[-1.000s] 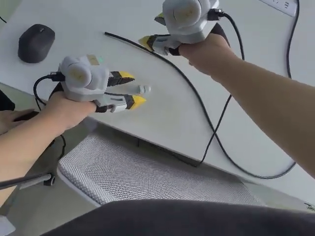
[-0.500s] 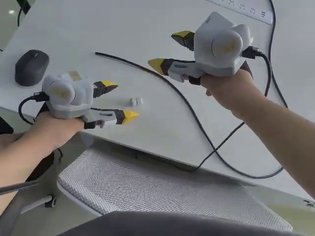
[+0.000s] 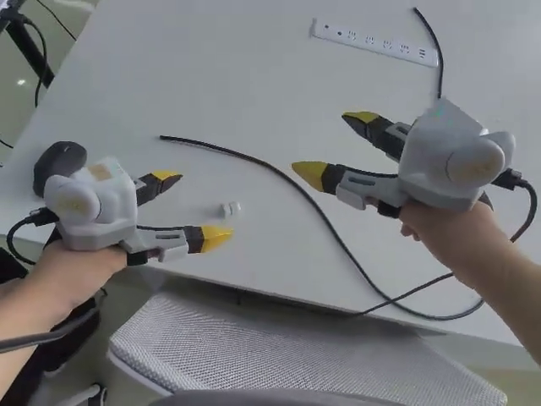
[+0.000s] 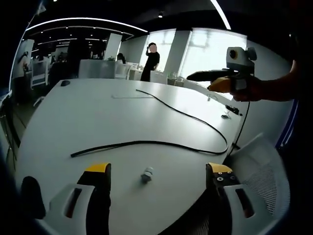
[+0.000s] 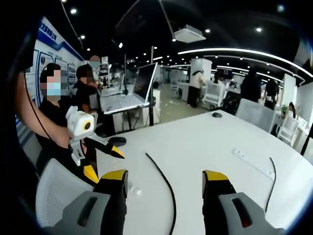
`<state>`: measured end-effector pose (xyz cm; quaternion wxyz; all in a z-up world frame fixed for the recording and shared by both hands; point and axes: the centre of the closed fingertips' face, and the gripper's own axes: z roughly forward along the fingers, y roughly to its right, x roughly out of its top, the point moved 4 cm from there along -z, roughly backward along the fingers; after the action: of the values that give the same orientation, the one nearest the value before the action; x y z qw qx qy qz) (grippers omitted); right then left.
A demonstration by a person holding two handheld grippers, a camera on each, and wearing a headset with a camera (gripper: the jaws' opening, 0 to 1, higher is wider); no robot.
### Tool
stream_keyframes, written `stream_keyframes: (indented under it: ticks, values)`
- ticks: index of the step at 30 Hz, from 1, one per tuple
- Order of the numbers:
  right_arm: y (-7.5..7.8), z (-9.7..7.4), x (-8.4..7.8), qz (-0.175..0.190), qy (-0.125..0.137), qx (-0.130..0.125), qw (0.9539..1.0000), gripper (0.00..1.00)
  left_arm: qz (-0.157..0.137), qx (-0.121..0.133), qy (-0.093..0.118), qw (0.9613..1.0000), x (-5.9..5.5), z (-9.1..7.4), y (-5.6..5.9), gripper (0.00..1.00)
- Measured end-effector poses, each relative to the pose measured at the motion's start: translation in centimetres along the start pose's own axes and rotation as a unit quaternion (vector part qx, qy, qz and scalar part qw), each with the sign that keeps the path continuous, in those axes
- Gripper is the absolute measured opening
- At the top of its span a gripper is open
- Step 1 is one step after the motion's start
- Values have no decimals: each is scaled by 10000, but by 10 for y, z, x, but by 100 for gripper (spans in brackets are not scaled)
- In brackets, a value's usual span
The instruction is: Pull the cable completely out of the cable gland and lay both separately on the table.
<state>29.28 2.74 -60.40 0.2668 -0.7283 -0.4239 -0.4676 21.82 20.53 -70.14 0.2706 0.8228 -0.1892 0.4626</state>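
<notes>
White table (image 3: 211, 85) carries both pieces. The black cable (image 3: 279, 173) runs from the middle left of the head view down to the lower right edge. The small white cable gland (image 3: 229, 207) lies just below it, apart from it and not touching. My left gripper (image 3: 195, 205) is at the lower left, its jaws wide with nothing between them. My right gripper (image 3: 330, 143), at the right, hovers above the cable, jaws also wide, holding nothing.
</notes>
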Motion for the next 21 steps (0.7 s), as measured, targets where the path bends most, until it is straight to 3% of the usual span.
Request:
stream_keyframes:
  ticks: [9, 16, 21]
  values:
    - [1, -53, -38, 558, 73, -303, 9980, 71, 65, -16, -9, 10000, 12, -11, 8, 87]
    - [4, -82, -93, 887, -420, -304, 9947, 76, 123, -36, -26, 9999, 18, -20, 10, 89]
    - [-7, -99, -123, 918, -753, -110, 9929, 82, 201, -144, -231, 9994, 12, -25, 11, 93]
